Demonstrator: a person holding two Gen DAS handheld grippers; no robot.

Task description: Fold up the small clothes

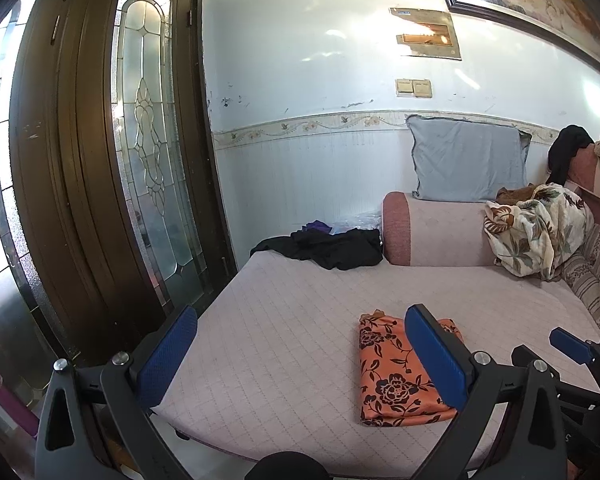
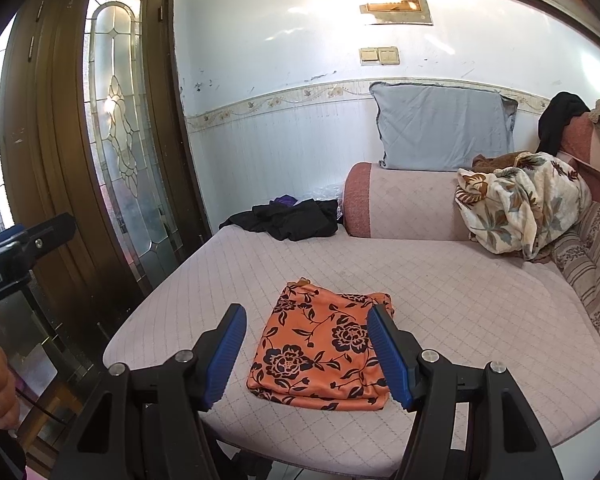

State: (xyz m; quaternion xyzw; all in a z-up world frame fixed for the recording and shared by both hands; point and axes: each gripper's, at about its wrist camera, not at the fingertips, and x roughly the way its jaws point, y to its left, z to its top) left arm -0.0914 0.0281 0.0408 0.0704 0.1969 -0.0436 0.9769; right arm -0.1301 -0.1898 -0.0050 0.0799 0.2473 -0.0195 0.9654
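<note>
A folded orange garment with a black flower print [image 2: 320, 350] lies flat near the front edge of the pink quilted sofa seat [image 2: 460, 292]; it also shows in the left wrist view [image 1: 396, 376]. My right gripper [image 2: 306, 354] is open and empty, held just above and in front of the garment. My left gripper [image 1: 300, 354] is open and empty, to the left of the garment, its right finger [image 1: 436, 352] overlapping the cloth in view. The right gripper shows at the left view's right edge [image 1: 572, 346].
A heap of black clothes [image 2: 292, 218] lies at the seat's far left corner. A flowered blanket [image 2: 520, 200] and grey pillow [image 2: 444, 124] rest on the sofa back. A brown door with glass [image 2: 112, 128] stands left of the sofa.
</note>
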